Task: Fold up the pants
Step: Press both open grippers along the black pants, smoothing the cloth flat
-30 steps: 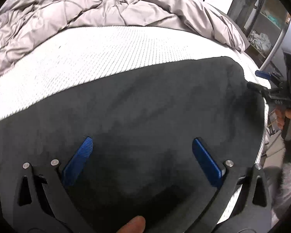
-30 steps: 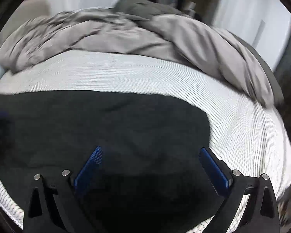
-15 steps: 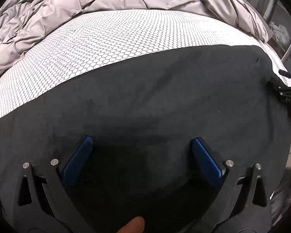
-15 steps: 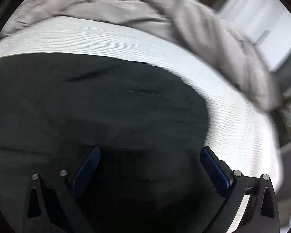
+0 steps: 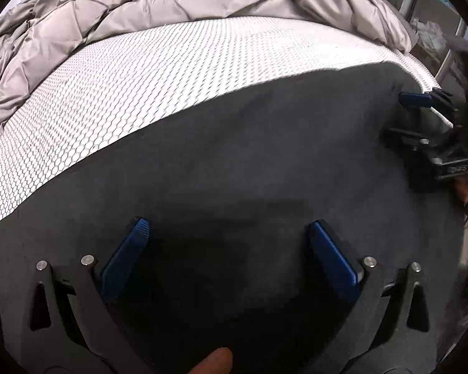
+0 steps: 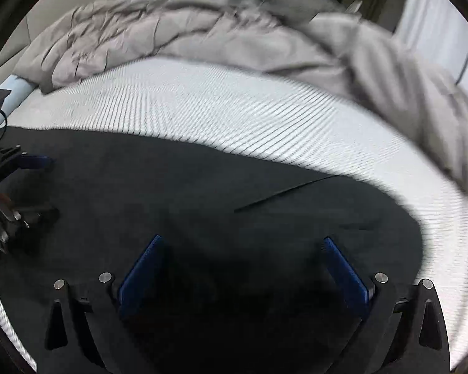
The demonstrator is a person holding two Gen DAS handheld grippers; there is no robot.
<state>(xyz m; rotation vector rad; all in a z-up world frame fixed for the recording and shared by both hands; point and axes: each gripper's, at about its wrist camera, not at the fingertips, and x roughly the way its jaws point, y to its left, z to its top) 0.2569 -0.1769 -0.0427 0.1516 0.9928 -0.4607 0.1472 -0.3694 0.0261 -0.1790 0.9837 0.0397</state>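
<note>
Blur smears the right wrist view, so the weave of the white mattress [image 6: 234,118] reads only as streaks there. One pair of dark pants [image 5: 234,162] lies flat on the mattress, its near edge cut off below both cameras. One crumpled grey duvet [image 5: 134,3] is heaped behind. Two grippers show: the left gripper [image 5: 227,243] and right gripper [image 6: 243,261] both hover over the cloth with blue pads spread wide, holding nothing. A fingertip [image 5: 213,361] pokes in at the bottom.
</note>
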